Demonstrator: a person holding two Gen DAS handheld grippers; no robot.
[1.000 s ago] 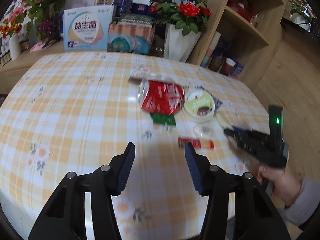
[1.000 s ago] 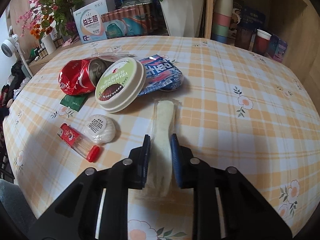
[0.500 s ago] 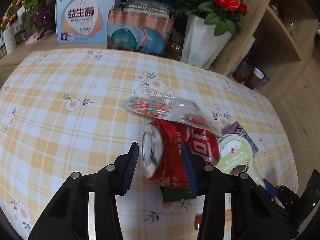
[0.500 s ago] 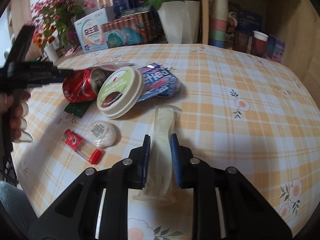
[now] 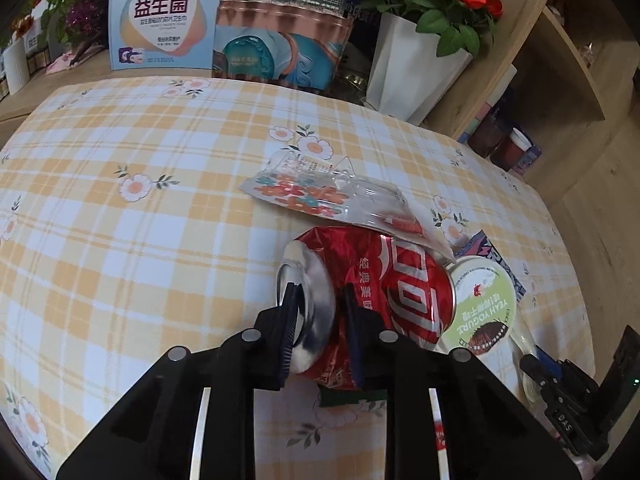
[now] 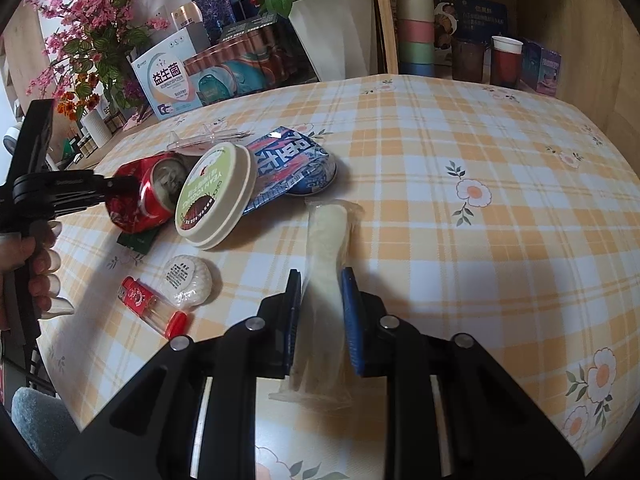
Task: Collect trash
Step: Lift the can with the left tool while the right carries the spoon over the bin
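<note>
Left wrist view shows the left gripper (image 5: 320,320) with its fingers astride the near end of the crushed red can (image 5: 376,292), which lies on its side on the checked tabletop (image 5: 120,240). Those fingers have just been closing, and their pads now press the can's silver end and dented red wall, so the can is grasped though not yet lifted. Beyond the fingertips a clear plastic wrapper (image 5: 332,196) leans over the can's far side, and to the right of the fingers the green-lidded yogurt tub (image 5: 480,308) rests against the can.

From the right wrist view, the right gripper (image 6: 322,312) is clenched on a pale utensil in a clear sleeve (image 6: 326,260), which runs forward from between its fingers along the tabletop. Left of those fingers lie a small round white packet (image 6: 186,280) and a red tube (image 6: 148,306); ahead sit the tub and a blue snack bag (image 6: 288,168).

The step in hand looks like the pickup of two pieces at once. Next, each should probably rise straight up; the can's lift needs care, since the wrapper and tub touching it may be dragged along.
</note>
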